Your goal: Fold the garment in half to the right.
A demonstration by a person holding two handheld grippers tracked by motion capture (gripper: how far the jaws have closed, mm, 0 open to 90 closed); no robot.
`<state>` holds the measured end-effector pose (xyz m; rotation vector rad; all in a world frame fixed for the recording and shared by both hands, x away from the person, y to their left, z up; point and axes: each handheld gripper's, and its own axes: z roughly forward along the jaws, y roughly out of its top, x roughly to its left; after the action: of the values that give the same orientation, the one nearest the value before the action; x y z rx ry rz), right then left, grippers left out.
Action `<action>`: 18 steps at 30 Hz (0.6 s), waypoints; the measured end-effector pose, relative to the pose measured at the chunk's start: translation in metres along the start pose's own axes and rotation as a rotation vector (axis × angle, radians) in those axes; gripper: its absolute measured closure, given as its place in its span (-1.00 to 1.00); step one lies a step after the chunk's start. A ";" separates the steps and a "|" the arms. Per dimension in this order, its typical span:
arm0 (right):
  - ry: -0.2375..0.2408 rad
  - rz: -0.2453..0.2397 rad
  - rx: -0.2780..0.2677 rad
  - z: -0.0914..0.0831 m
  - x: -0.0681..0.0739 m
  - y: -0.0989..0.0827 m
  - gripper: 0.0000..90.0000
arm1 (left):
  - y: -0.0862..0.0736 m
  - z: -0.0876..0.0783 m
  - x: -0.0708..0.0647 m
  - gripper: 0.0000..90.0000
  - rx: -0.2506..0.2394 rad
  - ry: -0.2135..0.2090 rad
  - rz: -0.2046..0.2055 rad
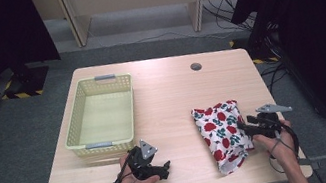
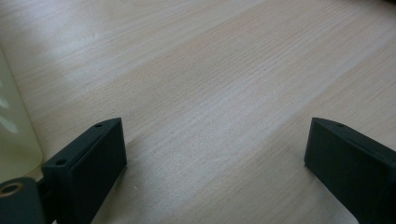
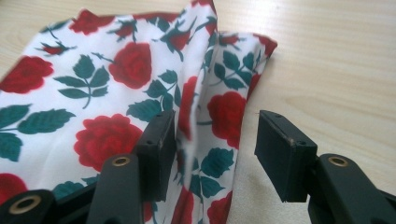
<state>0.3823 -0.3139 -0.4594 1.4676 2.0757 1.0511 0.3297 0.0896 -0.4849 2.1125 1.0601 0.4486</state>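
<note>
A white cloth printed with red roses and green leaves [image 1: 221, 132] lies bunched on the right part of the wooden table [image 1: 172, 95]. My right gripper [image 1: 244, 126] lies low at the cloth's right edge, pointing left. In the right gripper view the cloth [image 3: 107, 70] spreads ahead; my right gripper [image 3: 215, 135] is open, with a raised fold of cloth standing between the jaws and a gap left to the right-hand pad. My left gripper [image 1: 164, 166] rests near the table's front edge, right of the basket's near corner. Its jaws [image 2: 215, 140] stand wide open over bare wood.
A pale yellow plastic basket [image 1: 104, 143] sits on the left half of the table, with nothing inside; its wall [image 2: 14, 140] shows at the left gripper view's left edge. A grey cable grommet [image 1: 195, 66] is set near the table's far edge. Dark curtains flank both sides.
</note>
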 end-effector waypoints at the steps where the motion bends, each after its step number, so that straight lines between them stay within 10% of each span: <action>1: 0.000 0.008 0.004 0.002 -0.001 -0.001 0.04 | 0.000 0.000 0.000 -0.90 0.000 0.000 0.000; 10: -0.017 0.013 0.031 0.009 -0.004 -0.006 -0.07 | 0.000 0.000 0.000 -0.90 0.000 0.000 0.001; 18: 0.030 -0.058 -0.079 -0.019 0.017 0.013 -0.22 | 0.000 0.000 0.000 -0.90 0.000 0.000 0.000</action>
<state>0.3716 -0.3028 -0.4356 1.3542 2.0600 1.1253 0.3298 0.0896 -0.4849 2.1128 1.0597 0.4487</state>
